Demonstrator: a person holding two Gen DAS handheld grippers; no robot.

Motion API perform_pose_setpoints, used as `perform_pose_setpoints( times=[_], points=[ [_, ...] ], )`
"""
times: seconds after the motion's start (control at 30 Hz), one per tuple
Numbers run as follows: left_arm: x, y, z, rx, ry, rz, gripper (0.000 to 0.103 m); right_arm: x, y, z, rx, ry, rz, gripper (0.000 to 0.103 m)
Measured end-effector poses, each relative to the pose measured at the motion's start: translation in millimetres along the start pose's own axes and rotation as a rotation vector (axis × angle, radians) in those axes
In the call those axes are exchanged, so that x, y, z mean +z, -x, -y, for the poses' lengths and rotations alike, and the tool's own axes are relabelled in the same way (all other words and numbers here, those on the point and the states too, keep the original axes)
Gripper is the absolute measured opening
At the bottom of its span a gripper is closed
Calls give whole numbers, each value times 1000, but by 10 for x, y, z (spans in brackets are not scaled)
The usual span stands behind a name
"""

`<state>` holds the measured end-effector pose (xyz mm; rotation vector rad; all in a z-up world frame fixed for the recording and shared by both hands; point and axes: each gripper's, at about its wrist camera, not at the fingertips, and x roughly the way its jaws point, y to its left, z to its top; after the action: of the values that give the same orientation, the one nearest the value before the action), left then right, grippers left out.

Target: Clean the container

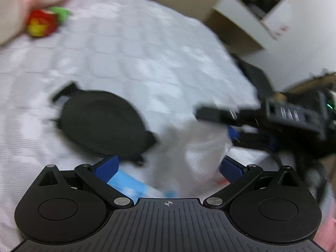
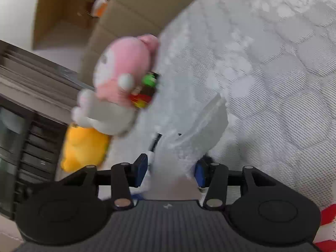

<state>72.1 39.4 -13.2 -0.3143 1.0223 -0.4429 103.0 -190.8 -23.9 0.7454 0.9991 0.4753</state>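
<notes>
both views are motion-blurred. the surface is a bed (image 1: 147,52) with a white quilted mattress cover. left tongs (image 1: 168,168): blue pads spread wide, nothing pressed between them; a white crumpled wipe or plastic sheet (image 1: 201,153) and a light blue packet (image 1: 134,184) lie in the gap below, contact with either pad not determinable. a black oval lid-like item (image 1: 100,124) with tabs at its rim lies flat on the bed just beyond the left pad; whether it is the container's lid or the container itself cannot be told. right tongs (image 2: 170,170), seen from the left wrist camera at the right edge (image 1: 214,115), point inward above the white sheet. in the right wrist view a translucent white sheet (image 2: 201,126) runs up from between the blue pads; the pads stand partly apart, and whether they press on the sheet cannot be told through the blur. a thin black and white object (image 2: 154,145) lies just beside the left pad of the right tongs, identity unclear. at the bed's edge: a pink and white plush toy (image 2: 119,79), a red, yellow and green item (image 2: 142,96) touching it, and a yellow plush (image 2: 84,147) beneath. a cardboard box (image 1: 247,21) stands beyond the bed.
</notes>
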Motion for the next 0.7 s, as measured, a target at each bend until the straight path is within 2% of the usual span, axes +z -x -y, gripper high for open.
perform_pose_setpoints(
  times=[0.1, 0.2, 0.3, 0.4, 0.47, 0.5, 0.53, 0.6, 0.7],
  points=[
    [63, 20, -195, 73, 100, 24, 103, -20, -170, 46, -117, 1, -42, 46],
    [56, 13, -315, 50, 165, -49, 103, -31, -276, 68, -182, 23, -68, 45],
    [30, -54, -159, 52, 90, -187, 103, -46, -378, 67, -242, 59, -93, 48],
    [-57, -155, 94, 154, -71, -335, 103, -71, -536, 85, -309, 91, -139, 50],
    [-152, -267, 136, 214, -94, -425, 103, -102, -601, 55, -327, 119, -152, 49],
    [-182, -311, 124, 230, -90, -441, 103, -116, -605, 26, -329, 137, -147, 46],
    [-212, -353, 109, 252, -96, -435, 103, -130, -610, -4, -332, 155, -141, 39],
    [-238, -374, 113, 290, -128, -374, 103, -149, -591, -30, -343, 167, -125, 34],
    [-211, -306, 203, 273, -184, -245, 97, -118, -442, 52, -355, 101, -84, 27]
  ],
)
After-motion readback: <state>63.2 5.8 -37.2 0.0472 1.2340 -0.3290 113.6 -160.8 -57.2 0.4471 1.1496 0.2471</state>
